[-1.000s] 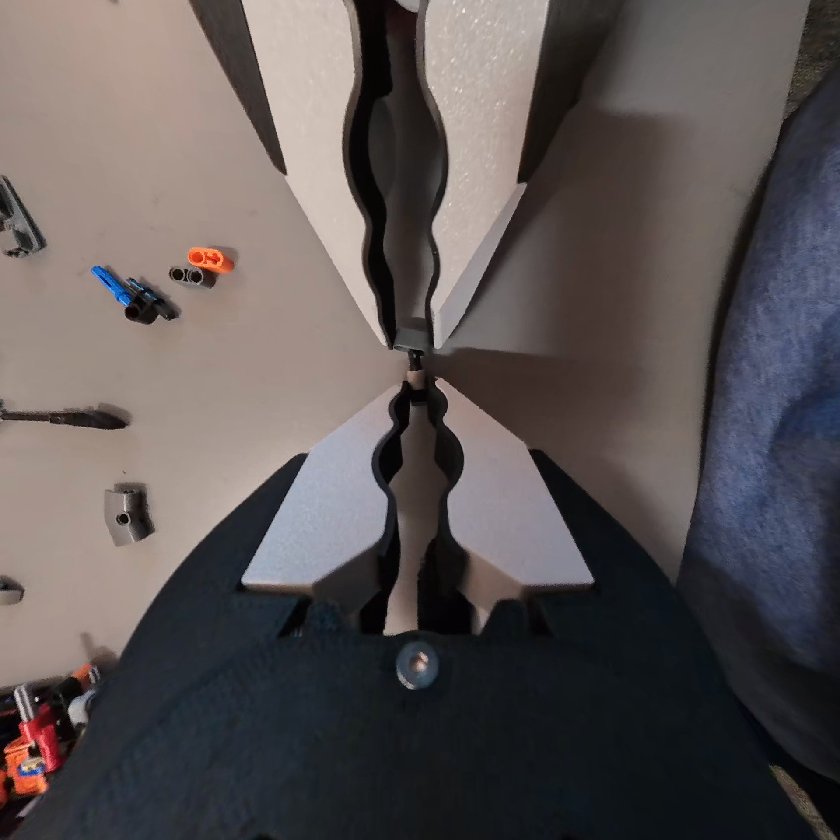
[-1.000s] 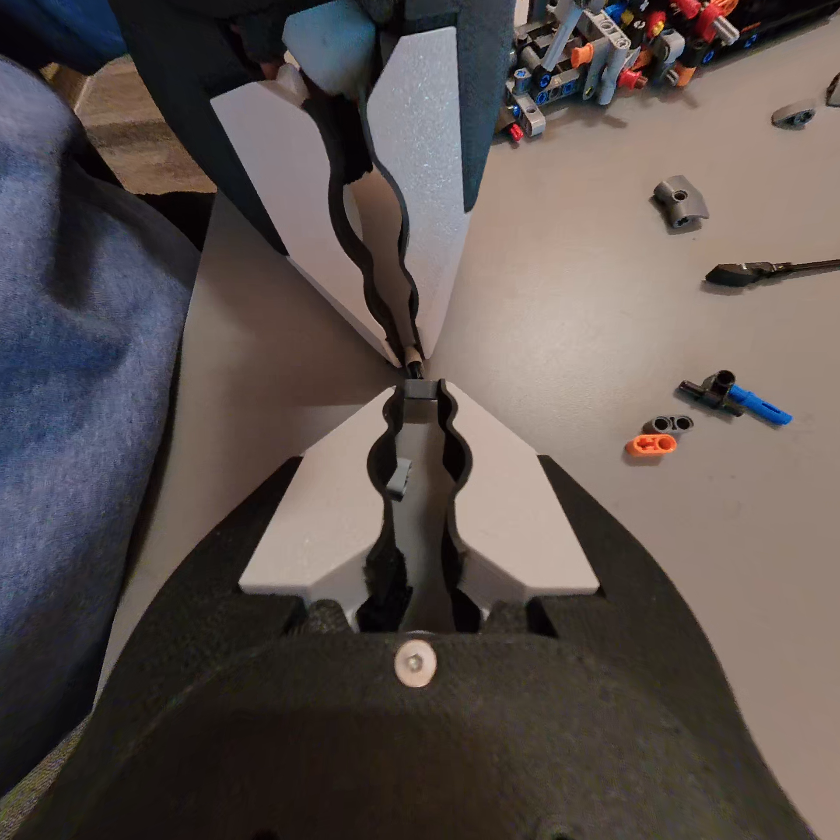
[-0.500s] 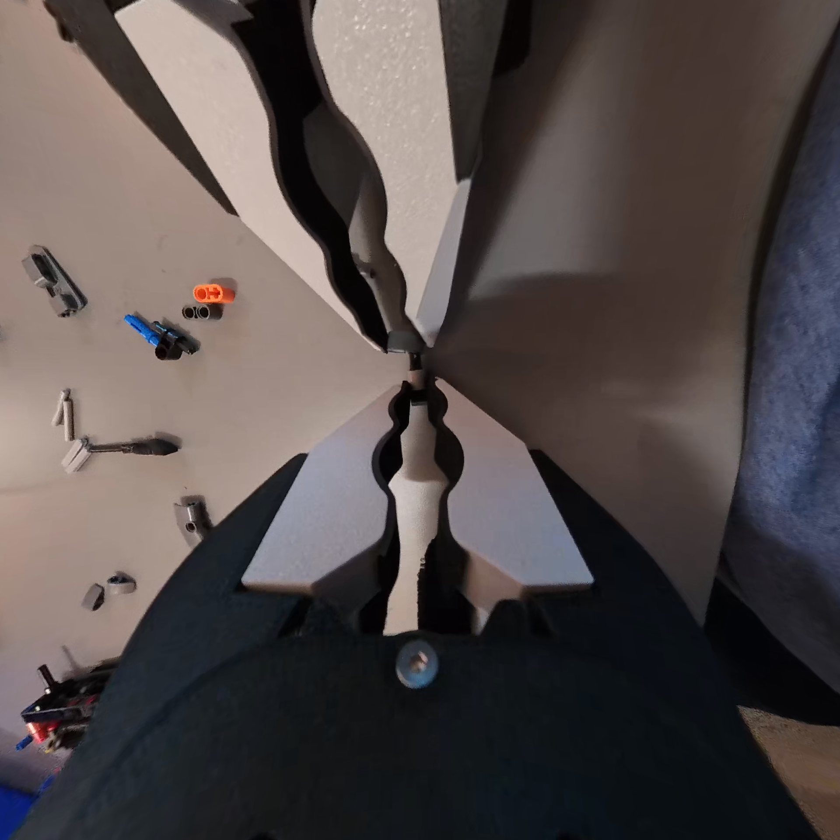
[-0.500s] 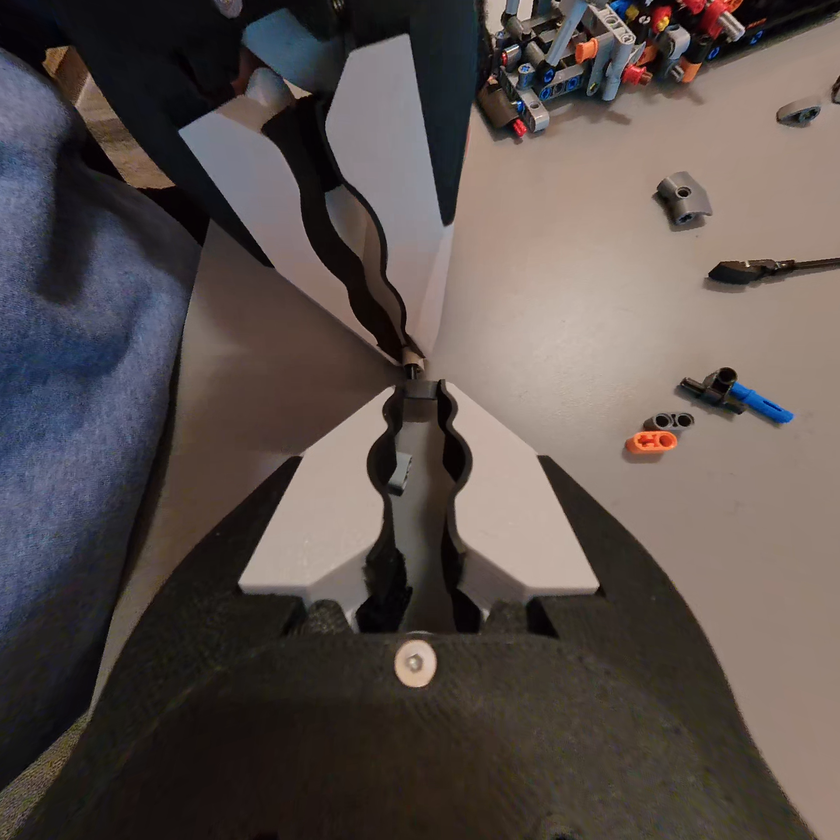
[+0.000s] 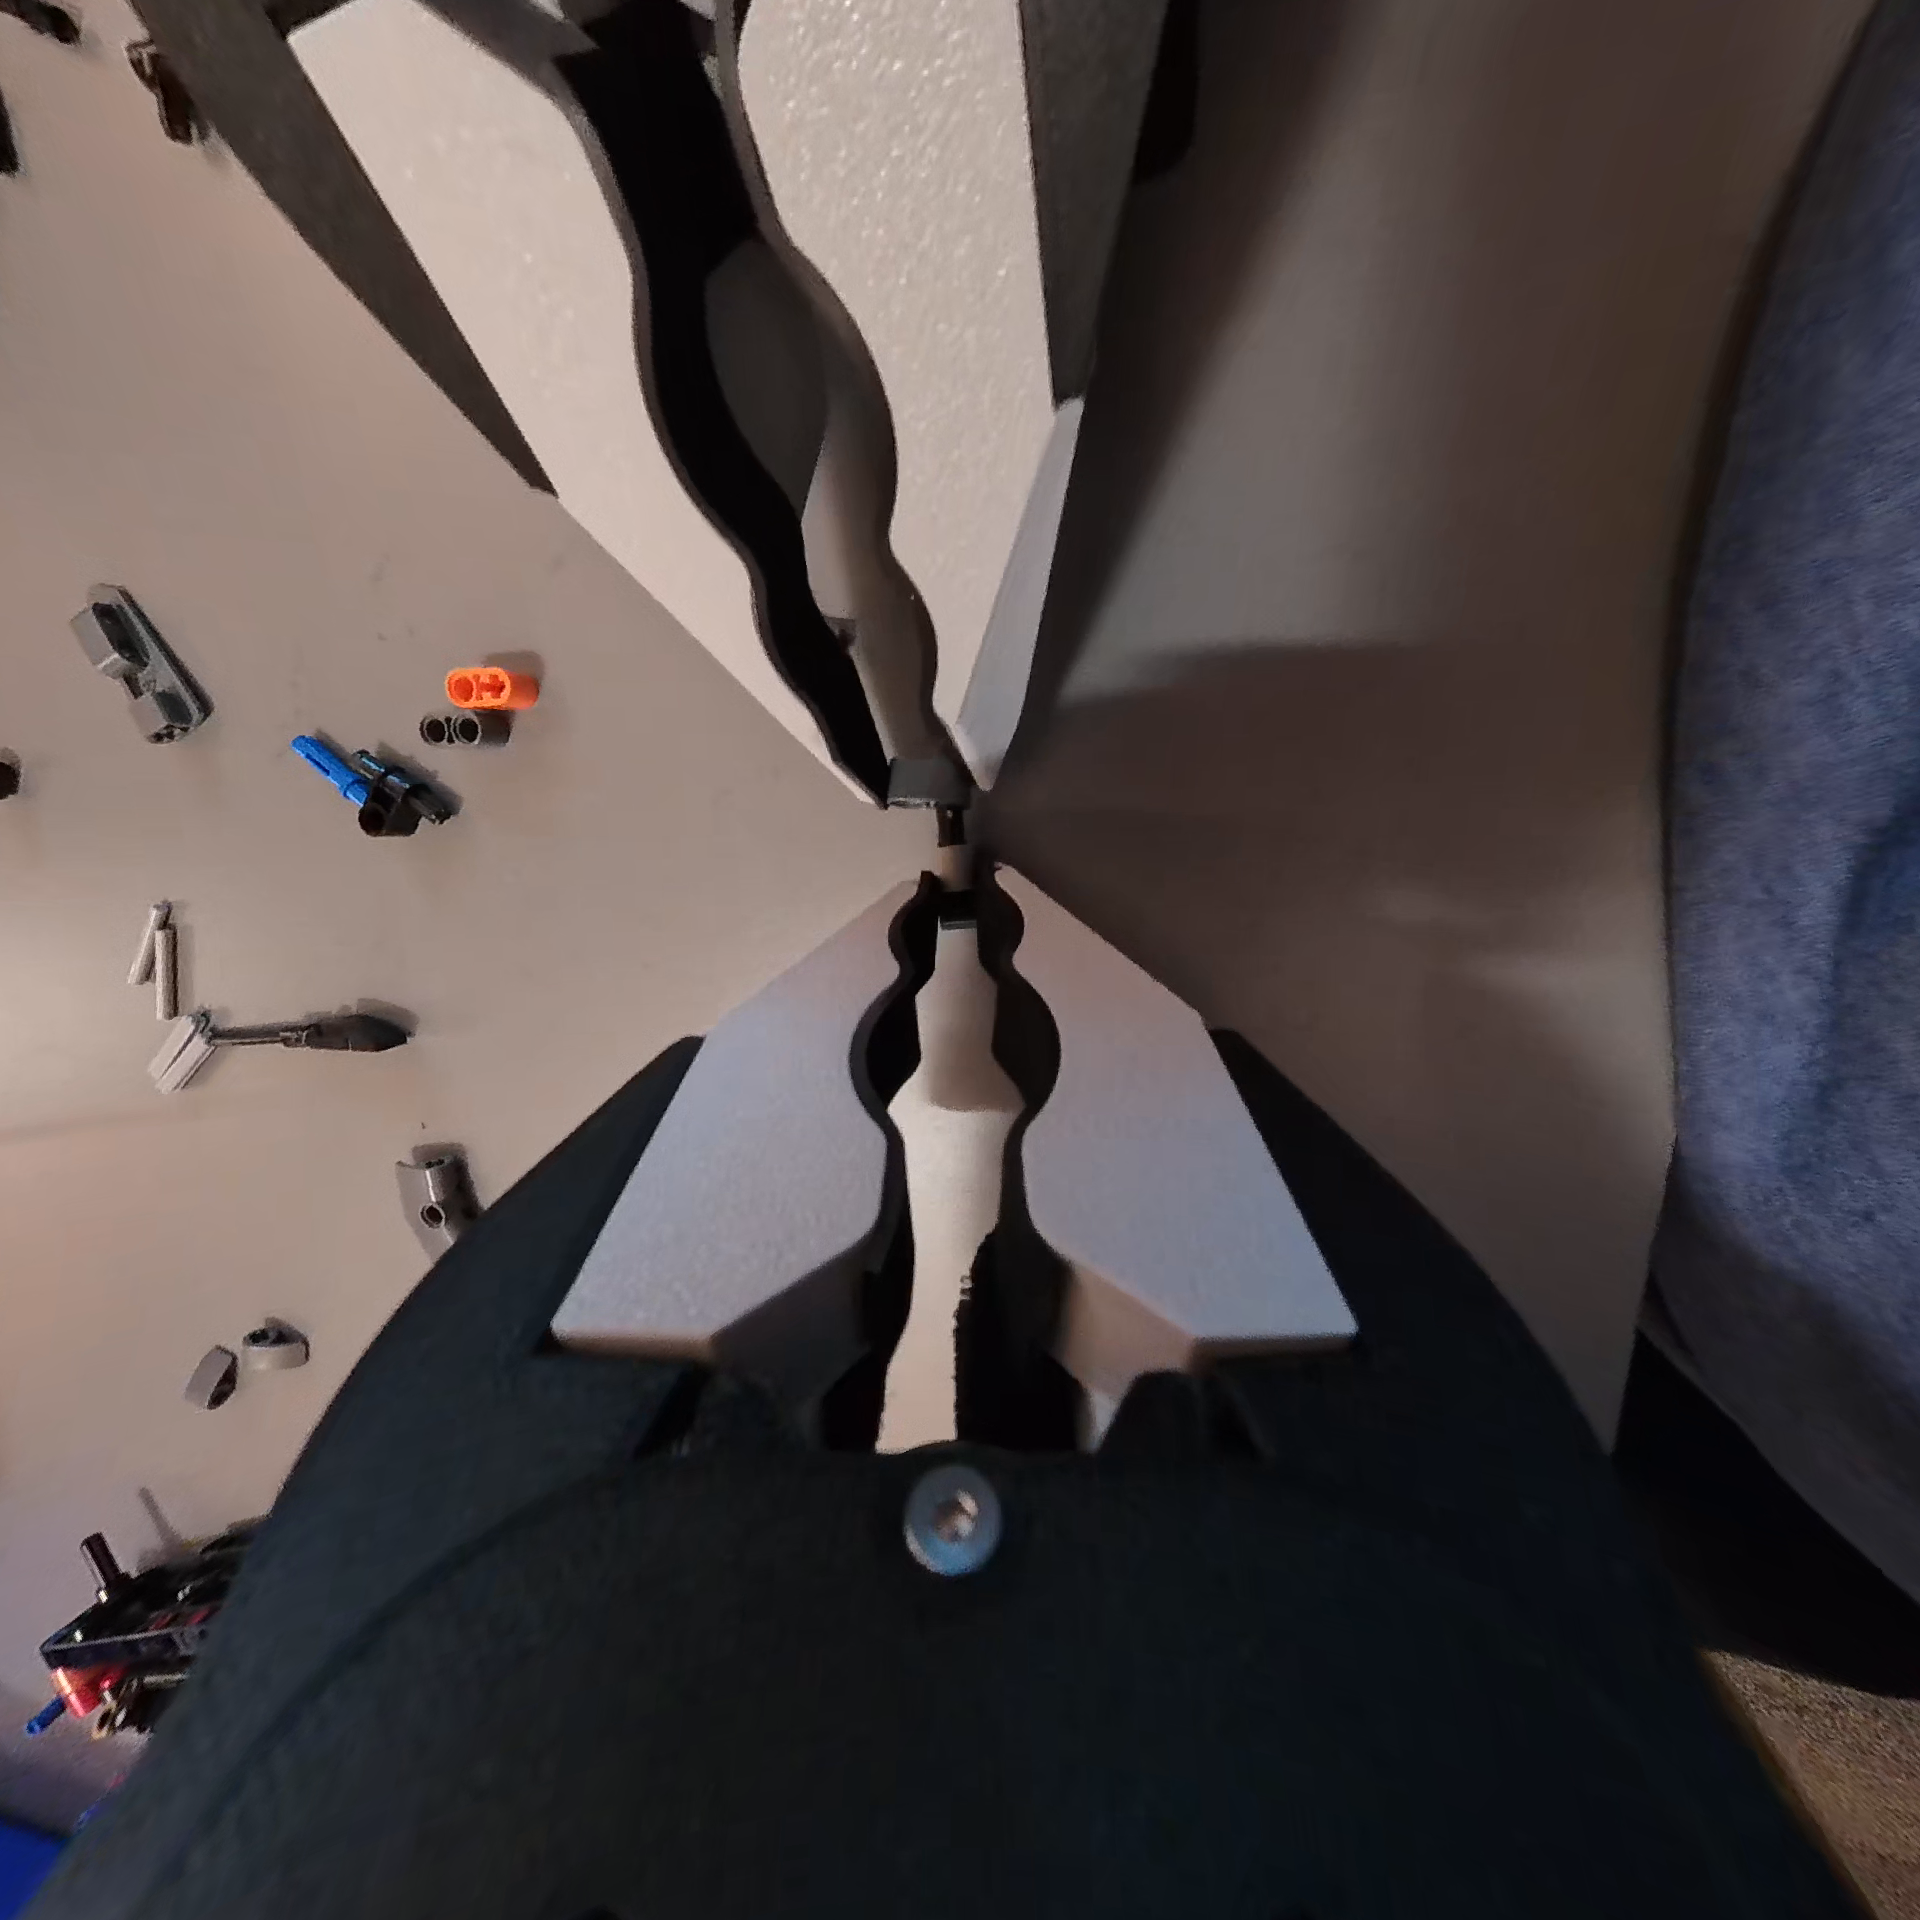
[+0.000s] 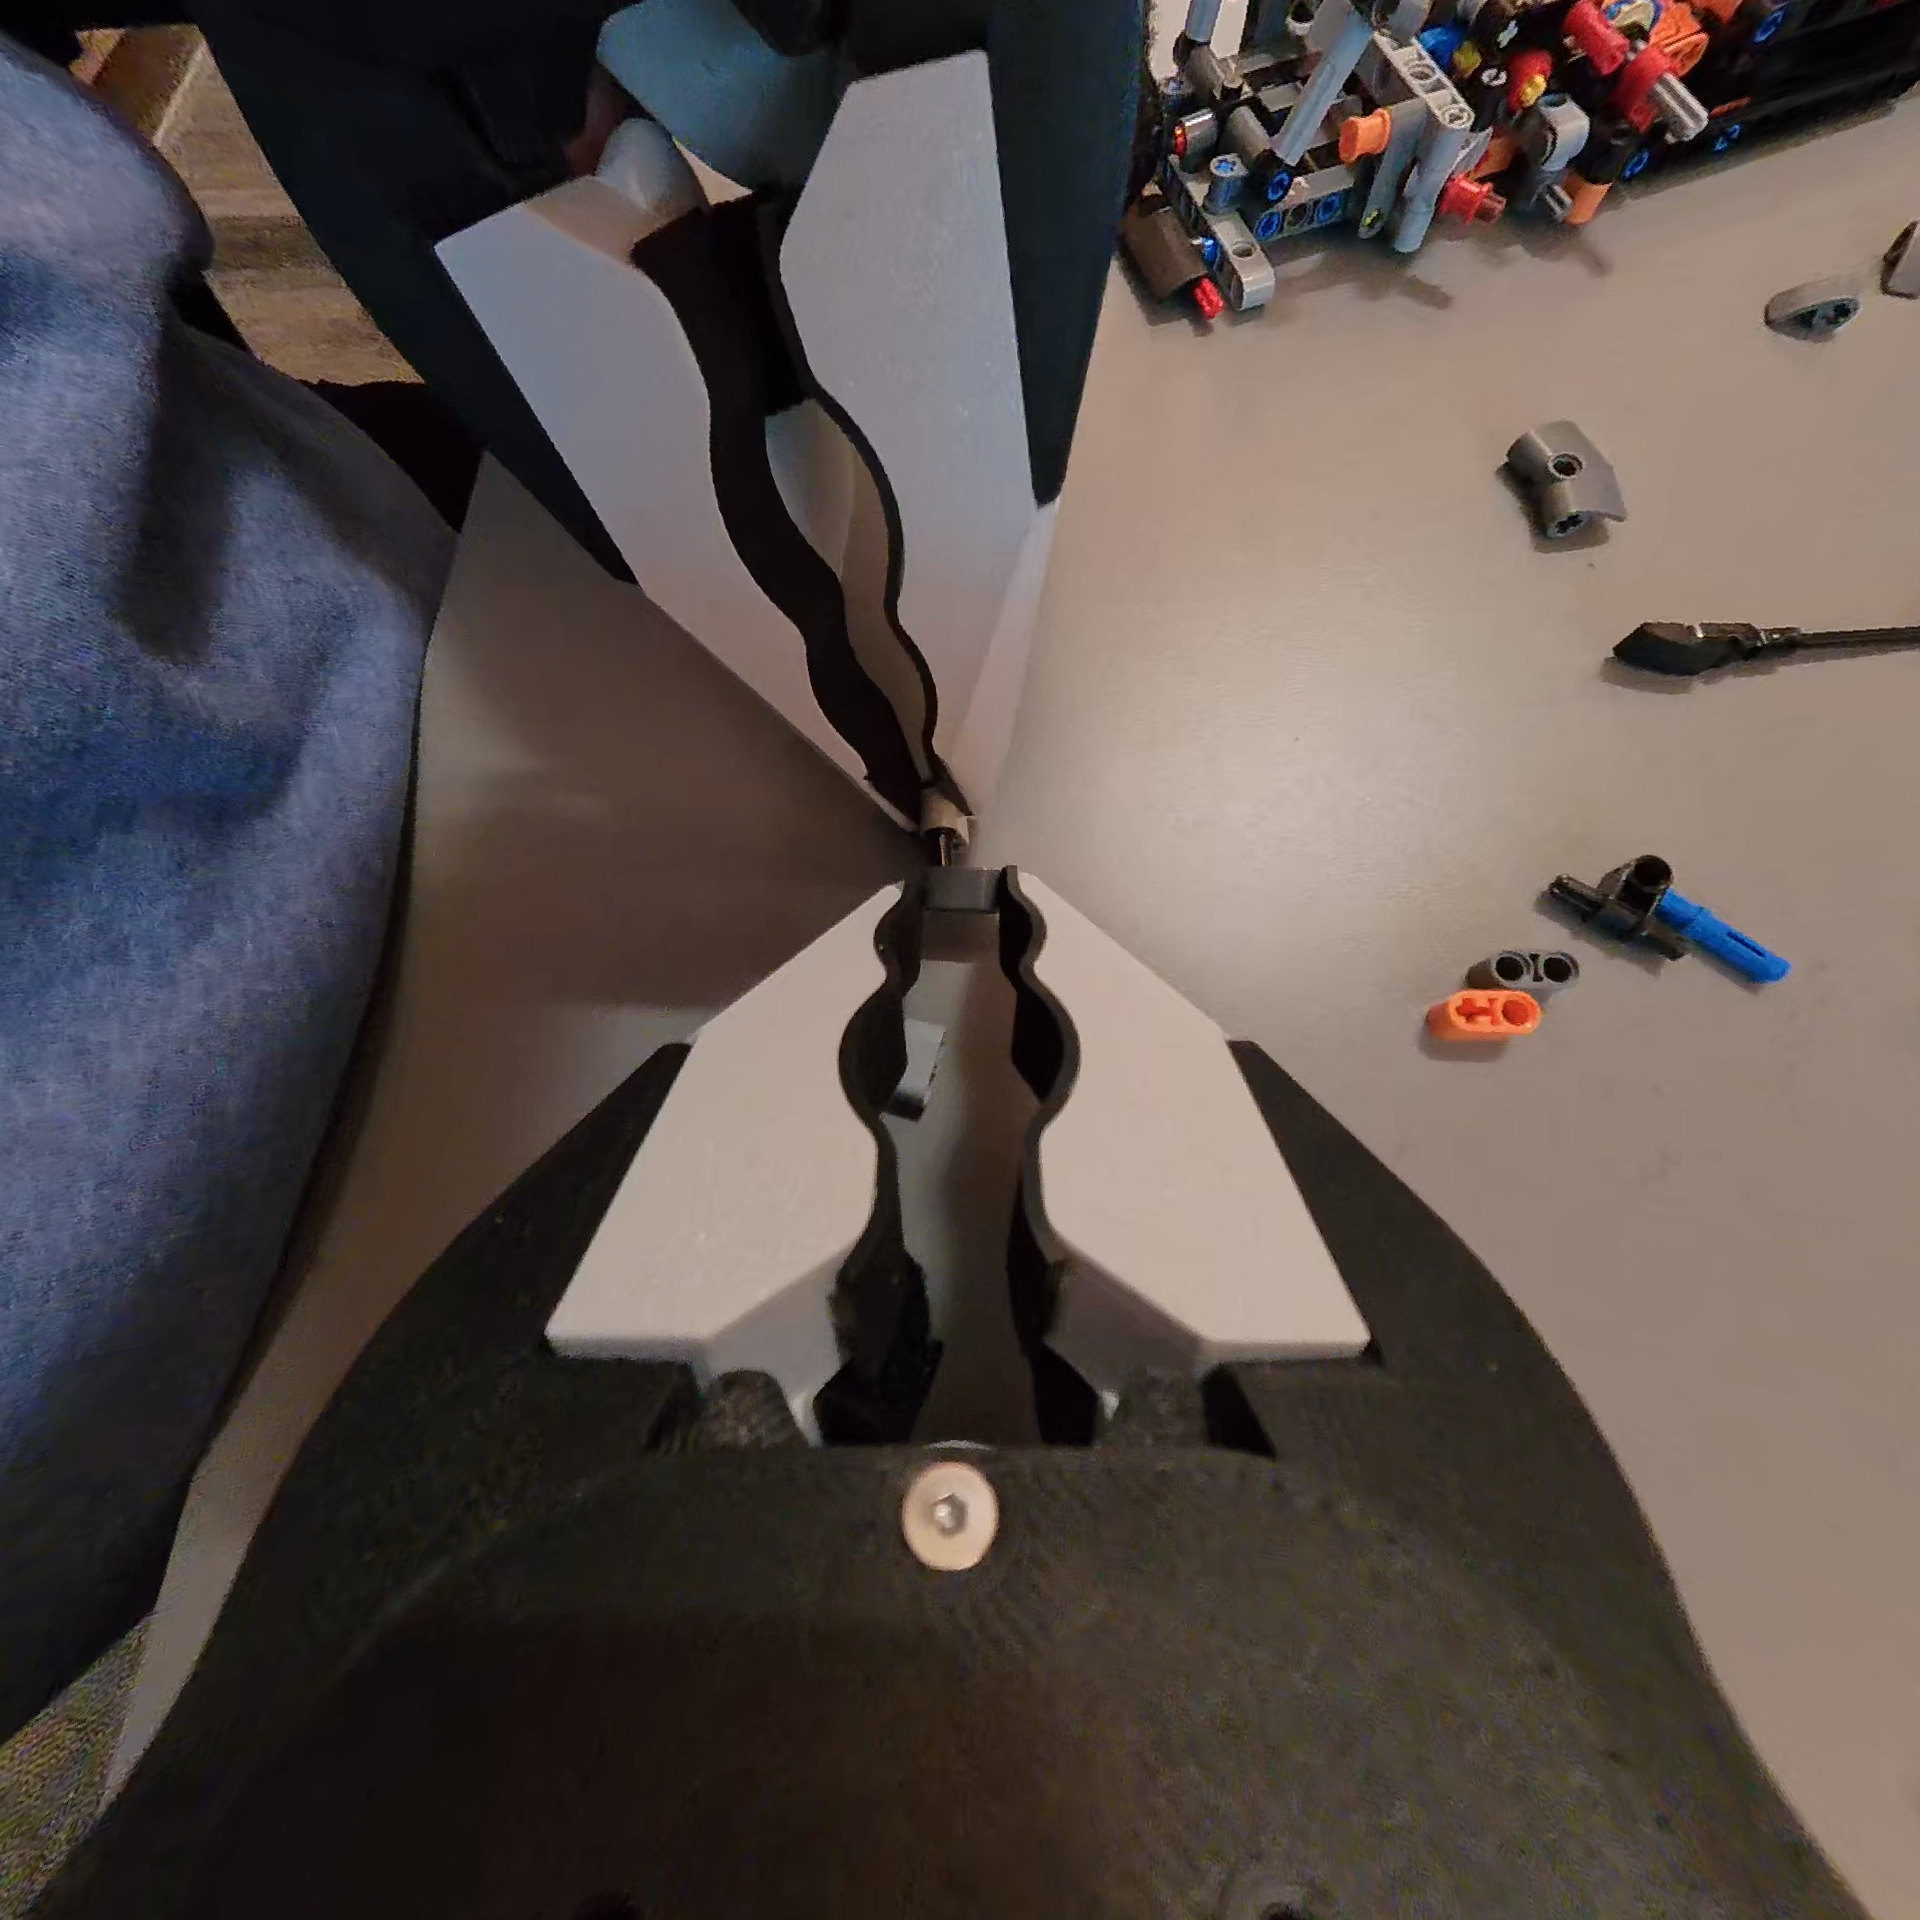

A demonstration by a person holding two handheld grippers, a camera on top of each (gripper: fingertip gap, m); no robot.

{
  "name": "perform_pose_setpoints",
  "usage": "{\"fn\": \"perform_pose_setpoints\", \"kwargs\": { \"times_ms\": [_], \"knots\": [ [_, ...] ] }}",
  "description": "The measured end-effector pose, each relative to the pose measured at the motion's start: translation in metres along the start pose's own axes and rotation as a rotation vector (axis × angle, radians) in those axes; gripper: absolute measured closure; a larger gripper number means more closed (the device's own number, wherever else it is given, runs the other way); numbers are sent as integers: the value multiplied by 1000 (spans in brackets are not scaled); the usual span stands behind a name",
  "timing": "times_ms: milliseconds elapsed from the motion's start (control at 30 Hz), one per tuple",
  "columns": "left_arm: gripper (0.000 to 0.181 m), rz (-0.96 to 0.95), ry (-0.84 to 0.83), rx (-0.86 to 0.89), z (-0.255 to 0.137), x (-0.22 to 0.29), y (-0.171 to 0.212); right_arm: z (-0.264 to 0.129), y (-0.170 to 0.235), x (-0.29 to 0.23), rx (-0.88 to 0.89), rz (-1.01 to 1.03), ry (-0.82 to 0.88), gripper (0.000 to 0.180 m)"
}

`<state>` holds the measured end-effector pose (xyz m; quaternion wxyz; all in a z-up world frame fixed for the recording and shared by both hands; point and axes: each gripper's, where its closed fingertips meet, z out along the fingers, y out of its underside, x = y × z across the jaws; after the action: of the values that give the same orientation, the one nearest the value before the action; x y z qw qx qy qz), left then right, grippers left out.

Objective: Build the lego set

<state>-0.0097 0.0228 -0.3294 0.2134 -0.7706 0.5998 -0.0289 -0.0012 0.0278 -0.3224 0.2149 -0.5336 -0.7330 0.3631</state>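
Note:
My left gripper (image 5: 956,896) is shut on a small tan and black pin (image 5: 953,854). My right gripper (image 6: 961,894) is shut on a small dark grey lego piece (image 6: 961,891). The two grippers meet tip to tip above the grey table (image 6: 1299,779). The pin's black end touches the grey piece (image 5: 923,781). In the right wrist view the left gripper (image 6: 940,816) comes in from above with the pin (image 6: 940,826). In the left wrist view the right gripper (image 5: 927,790) comes in from above. How deep the pin sits in the piece is hidden.
Loose parts lie on the table: an orange connector (image 6: 1481,1013), a dark grey double connector (image 6: 1525,968), a blue pin in a black connector (image 6: 1673,914), a black rod (image 6: 1766,642), a grey curved panel (image 6: 1564,483). The partly built model (image 6: 1403,135) stands behind. Blue cloth (image 6: 156,727) borders the table. My two grippers' fingertips are within a few centimetres of each other. Between my right fingertips and the orange connector (image 6: 1481,1013) there is roughly 9 cm. My left wrist view (image 5: 491,684) looks at it from another angle.
The left gripper has tilted and lifted back, so its view takes in more of the table. Both grippers stay shut and tip to tip. The right gripper has hardly moved.

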Motion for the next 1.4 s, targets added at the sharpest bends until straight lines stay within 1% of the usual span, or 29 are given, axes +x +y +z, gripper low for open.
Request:
{"fn": "perform_pose_setpoints", "kwargs": {
  "times_ms": [33, 300, 533, 733, 1067, 1400],
  "knots": [
    [176, -2, -2, 5, 0, 0, 0, 0, 0, 0, -1, 3, 1, 168],
    [176, -4, -10, 16, 1, -1, -1, -1, 0, 1, 0, -6, 14, 168],
    [176, 11, -9, 19, 1, 0, -3, 0, 1, 1, -4, -53, 46, 169],
    [176, 5, -12, -35, 1, 0, -2, 0, 0, 0, -2, -69, 66, 168],
    [176, 23, -25, -112, 1, -1, 0, 0, 0, 1, 2, 3, 54, 167],
    [175, 38, -12, -144, 2, 0, -2, 2, 0, 0, -6, 12, 44, 167]
  ]
}}
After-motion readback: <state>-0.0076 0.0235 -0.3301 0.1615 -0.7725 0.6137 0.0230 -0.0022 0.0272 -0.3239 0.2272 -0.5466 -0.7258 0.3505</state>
